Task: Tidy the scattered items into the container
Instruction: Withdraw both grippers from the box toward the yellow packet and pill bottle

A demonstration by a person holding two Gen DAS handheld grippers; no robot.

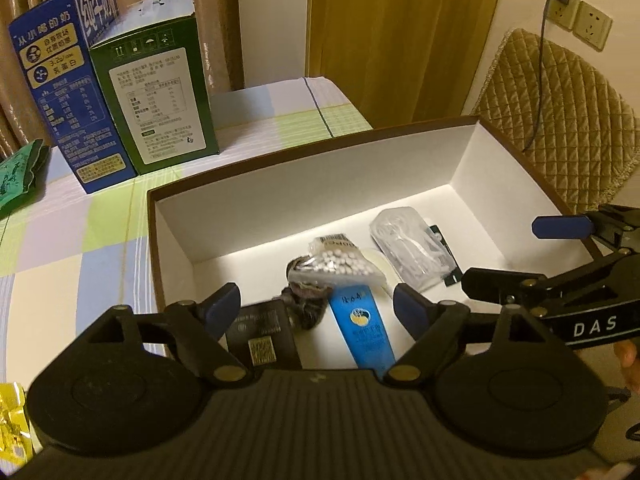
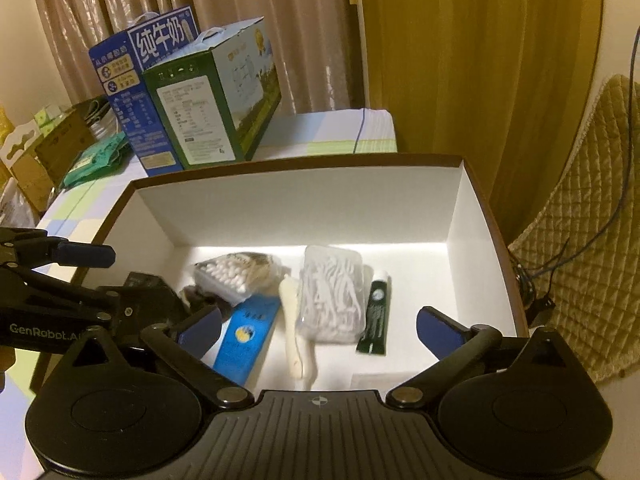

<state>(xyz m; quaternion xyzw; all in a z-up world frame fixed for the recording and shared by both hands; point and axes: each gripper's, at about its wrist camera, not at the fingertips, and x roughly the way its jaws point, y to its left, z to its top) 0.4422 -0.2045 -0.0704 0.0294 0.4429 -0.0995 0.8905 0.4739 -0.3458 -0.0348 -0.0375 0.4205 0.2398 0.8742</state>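
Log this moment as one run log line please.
left gripper: open, empty, over box | right gripper: open, empty | in box: cotton swabs, blue packet, dark tube

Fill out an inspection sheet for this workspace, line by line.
Surface: table under a pastel checked cloth.
Job's things: open box holds cotton swabs, blue packet, floss picks, dark green tube, cream handle, black device.
Clutter: blue milk carton, green carton, green pouch, gold wrapper outside the box.
Grippers: left gripper and right gripper open, empty, above the box.
Cables: blue cable over the quilted chair.
Surroundings: curtains, wall sockets.
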